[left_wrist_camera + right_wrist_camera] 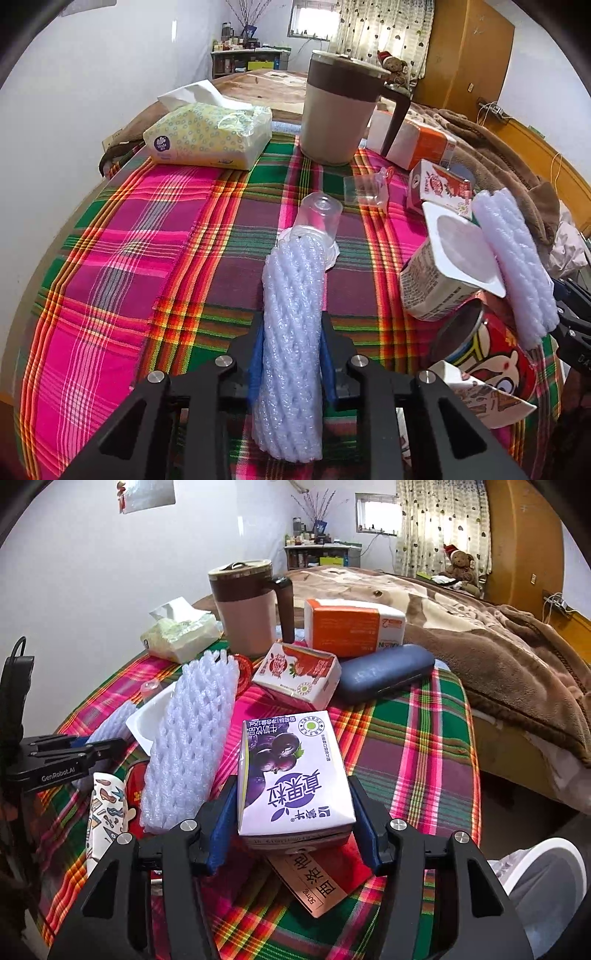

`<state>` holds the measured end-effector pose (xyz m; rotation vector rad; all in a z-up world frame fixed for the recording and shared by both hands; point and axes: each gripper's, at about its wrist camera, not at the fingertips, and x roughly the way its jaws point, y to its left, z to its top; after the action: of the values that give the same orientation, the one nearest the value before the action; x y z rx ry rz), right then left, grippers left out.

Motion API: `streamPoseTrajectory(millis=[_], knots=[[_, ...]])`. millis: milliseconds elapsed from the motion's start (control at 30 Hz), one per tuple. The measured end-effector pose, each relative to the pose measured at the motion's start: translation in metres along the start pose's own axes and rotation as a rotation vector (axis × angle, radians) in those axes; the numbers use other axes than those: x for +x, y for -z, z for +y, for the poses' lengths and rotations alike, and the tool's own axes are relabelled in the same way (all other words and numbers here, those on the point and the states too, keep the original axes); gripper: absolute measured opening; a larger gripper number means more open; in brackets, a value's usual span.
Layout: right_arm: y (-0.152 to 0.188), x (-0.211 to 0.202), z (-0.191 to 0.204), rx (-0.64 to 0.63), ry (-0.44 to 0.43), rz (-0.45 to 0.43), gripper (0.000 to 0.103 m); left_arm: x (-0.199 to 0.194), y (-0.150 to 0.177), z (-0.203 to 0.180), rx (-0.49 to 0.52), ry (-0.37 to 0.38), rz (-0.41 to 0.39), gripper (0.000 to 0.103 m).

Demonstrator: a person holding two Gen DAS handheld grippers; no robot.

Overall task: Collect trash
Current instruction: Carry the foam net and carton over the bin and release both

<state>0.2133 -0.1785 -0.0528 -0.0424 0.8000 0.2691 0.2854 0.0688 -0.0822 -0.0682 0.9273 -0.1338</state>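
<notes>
The left gripper (291, 365) is clamping a rolled white foam net sleeve (291, 332) between its blue pads (256, 369), the roll lying lengthwise along the fingers and reaching out past the tips; just beyond its far end a clear plastic cup (319, 218) is lying on its side on the plaid tablecloth (166, 240); further ahead a lidded brown-and-beige mug (340, 110) is standing upright, with a tissue pack (207, 136) to the left of it and an orange-and-white box (417, 142) to the right. To the right of this gripper a white yoghurt tub (443, 266) is leaning against a red printed can (487, 354), and a second foam net (513, 266) is resting on top of them (the black frame at the far right edge is the other tool).

The right gripper (293, 823) is straddling a purple blueberry milk carton (295, 775), which is sitting between the blue pads (221, 827); the right pad is lying against the carton's side, while a thin gap is showing at the left one, so I cannot tell whether the grip is firm. Under the carton's near edge a tan label card (317, 890) is sticking out; ahead of the tips a strawberry milk carton (299, 675) is lying tilted, with a dark blue glasses case (384, 677) just beside it on the right; to the left of the fingers the second foam net is leaning, and a patterned paper cup (107, 812) is lying near it.
</notes>
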Motion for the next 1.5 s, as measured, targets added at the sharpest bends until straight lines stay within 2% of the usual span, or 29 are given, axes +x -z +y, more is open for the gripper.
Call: streamPoseTrajectory(millis=[467,933,1200,1500], knots=[[0.002,-0.030,-0.014,0.058,0.023,-0.056,0.057,-0.044,0.001,-0.022,0.007,0.047,-0.077,0.027],[0.019,-0.077,-0.034,0.111,0.048,-0.124,0.057,-0.093,0.009,-0.078,0.071,0.134,-0.142,0.027],[0.035,-0.111,-0.053,0.148,0.129,-0.175,0.057,-0.104,0.017,-0.125,0.127,0.202,-0.152,0.027],[0.052,-0.145,-0.080,0.182,0.250,-0.224,0.057,-0.113,0.029,-0.198,0.218,0.305,-0.166,0.027]])
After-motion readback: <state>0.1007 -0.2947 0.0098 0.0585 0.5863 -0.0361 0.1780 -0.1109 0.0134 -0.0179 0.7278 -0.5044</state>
